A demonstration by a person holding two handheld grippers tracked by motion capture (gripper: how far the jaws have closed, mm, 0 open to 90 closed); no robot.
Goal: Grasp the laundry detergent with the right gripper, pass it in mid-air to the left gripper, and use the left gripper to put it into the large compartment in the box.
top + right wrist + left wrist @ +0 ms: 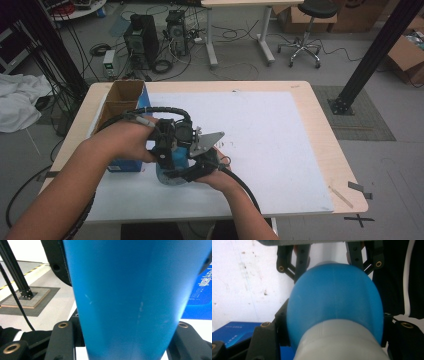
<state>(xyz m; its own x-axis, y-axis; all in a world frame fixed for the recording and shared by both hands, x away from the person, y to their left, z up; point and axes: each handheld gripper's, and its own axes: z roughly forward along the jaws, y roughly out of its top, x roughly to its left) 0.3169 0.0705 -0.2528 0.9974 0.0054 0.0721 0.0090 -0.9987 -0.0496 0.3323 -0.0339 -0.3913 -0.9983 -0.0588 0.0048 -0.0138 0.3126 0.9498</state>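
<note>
Crowding the blue bottle [172, 172], left gripper [167, 150] and right gripper [200, 167] both pinch it; blue cardboard box [125, 107] stands just beside, on white table mat [280, 145].

Left forearm: enters the high view from seven o'clock, reaching toward one o'clock; hand gripping the left gripper [167, 150]
Left jaws: clamped on the blue bottle [334, 302]
Right forearm: enters from six o'clock, angled toward eleven o'clock
Right gripper [197, 170]: just beside the left; jaws closed on the bottle's body
</note>
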